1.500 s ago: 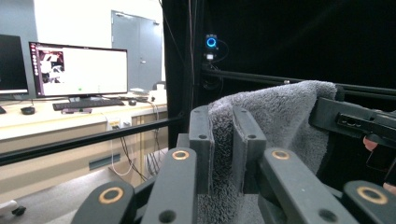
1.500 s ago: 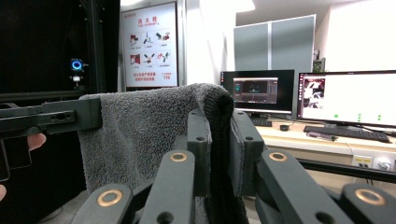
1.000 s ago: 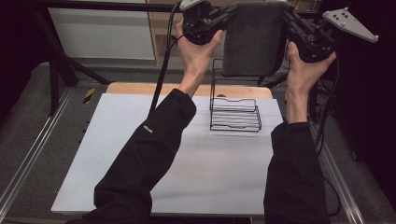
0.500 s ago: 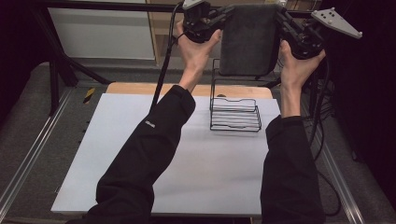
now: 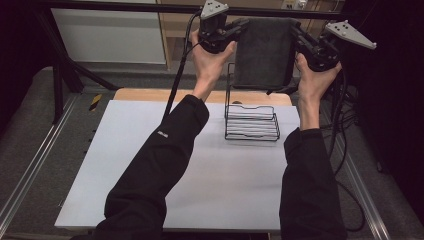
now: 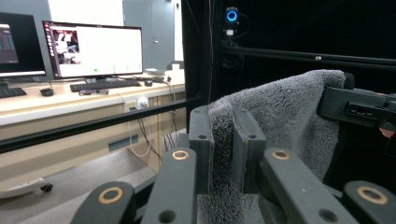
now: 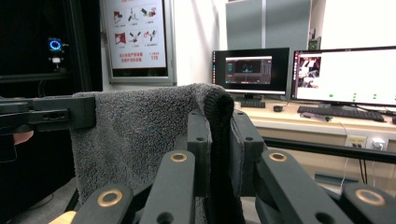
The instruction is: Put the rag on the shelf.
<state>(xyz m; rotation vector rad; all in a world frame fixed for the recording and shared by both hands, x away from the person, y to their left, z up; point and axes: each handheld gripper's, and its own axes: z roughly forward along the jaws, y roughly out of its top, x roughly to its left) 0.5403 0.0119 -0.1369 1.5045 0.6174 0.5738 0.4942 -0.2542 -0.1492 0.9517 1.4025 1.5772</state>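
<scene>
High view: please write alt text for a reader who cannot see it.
A person holds a grey towel stretched out and hanging between the left gripper and the right gripper, each shut on an upper corner. It hangs above a black wire rack standing on a white table.

Bench [image 5: 150,165]: bare across its whole left half and near edge; free passage there. Wire rack [image 5: 251,122] stands at the far right of the bench, its upright back frame rising behind the basket; the 1 obstacle on the surface. Grey towel [image 5: 263,52] hangs stretched above the rack, between the left gripper [image 5: 235,31] and right gripper [image 5: 299,37], blocking the gap between both hands. Black crossbar [image 5: 150,7] runs along the far side, just behind the grippers. Cables [image 5: 340,130] trail off the bench's right side.
</scene>
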